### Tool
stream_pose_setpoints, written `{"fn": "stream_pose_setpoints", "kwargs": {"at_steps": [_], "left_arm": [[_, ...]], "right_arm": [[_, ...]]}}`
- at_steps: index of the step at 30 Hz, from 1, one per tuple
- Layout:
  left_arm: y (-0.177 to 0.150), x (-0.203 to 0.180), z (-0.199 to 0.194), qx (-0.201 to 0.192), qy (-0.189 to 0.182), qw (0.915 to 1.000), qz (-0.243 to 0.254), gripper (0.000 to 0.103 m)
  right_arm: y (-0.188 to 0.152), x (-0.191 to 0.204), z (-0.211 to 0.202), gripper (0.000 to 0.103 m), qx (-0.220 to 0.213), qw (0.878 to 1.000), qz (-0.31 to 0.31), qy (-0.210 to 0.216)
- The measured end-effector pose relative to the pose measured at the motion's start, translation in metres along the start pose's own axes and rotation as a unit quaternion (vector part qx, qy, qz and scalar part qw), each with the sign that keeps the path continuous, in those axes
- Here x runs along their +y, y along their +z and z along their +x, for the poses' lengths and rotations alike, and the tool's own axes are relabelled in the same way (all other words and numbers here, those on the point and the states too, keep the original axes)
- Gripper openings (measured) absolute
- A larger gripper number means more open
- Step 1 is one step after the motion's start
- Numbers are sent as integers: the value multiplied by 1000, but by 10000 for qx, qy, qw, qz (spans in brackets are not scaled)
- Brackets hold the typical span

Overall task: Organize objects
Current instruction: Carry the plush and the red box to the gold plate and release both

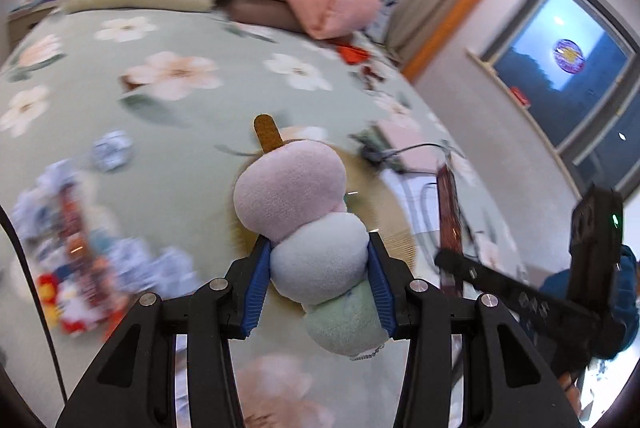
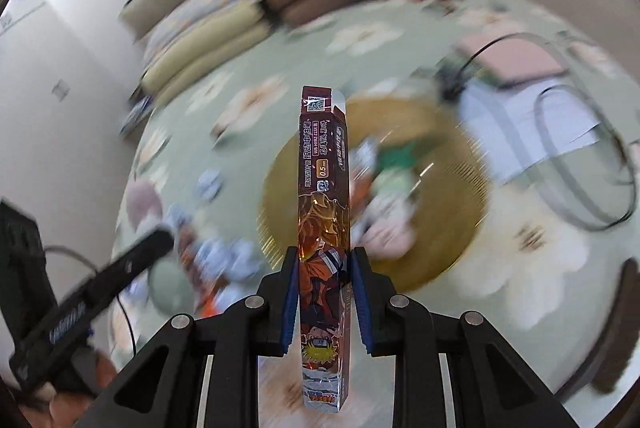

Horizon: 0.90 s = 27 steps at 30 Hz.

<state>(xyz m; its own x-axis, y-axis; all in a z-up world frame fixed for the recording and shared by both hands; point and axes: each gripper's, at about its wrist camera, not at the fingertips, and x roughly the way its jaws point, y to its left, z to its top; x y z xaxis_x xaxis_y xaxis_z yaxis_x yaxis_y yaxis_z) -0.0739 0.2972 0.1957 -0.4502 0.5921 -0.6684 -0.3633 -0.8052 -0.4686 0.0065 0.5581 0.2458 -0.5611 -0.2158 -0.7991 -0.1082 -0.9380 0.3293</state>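
Left wrist view: heap of small packets [image 1: 80,260] on bed [image 1: 192,155] at far left; left tool [image 1: 320,280] clamped on plush toy [image 1: 308,232], held above a round gold plate [image 1: 396,228]. Right wrist view: right tool [image 2: 325,298] clamped on long pen box [image 2: 323,228], upright between the pads, above the same plate [image 2: 452,203]. Background blurred.

"0.5mm" and "WB-HYRZ ZLSK" on slim printed box [image 2: 323,187]
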Motion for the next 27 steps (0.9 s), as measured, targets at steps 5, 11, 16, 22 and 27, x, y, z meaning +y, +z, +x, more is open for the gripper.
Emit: {"fn": "stream_pose_setpoints", "kwargs": {"at_steps": [5,11,16,22,27], "left_arm": [[19,-28,35,44,-167,9995,257,43],[33,-21,72,75,-152,9998,73,73],[15,12,61,269,-150,9990,-339,73],[-11,63,-1,-28,359,9969,-706,73],[-29,128,-77,-233,1472,9850,-865,73]], "right_arm": [[44,-23,-6,24,-369,9988,306,-140],[63,-10,11,40,-457,9984,113,-327],[57,-29,38,46,-65,9989,320,-331],[25,-5,50,47,318,9990,122,-277],[-16,53,61,47,721,9967,-321,192]]}}
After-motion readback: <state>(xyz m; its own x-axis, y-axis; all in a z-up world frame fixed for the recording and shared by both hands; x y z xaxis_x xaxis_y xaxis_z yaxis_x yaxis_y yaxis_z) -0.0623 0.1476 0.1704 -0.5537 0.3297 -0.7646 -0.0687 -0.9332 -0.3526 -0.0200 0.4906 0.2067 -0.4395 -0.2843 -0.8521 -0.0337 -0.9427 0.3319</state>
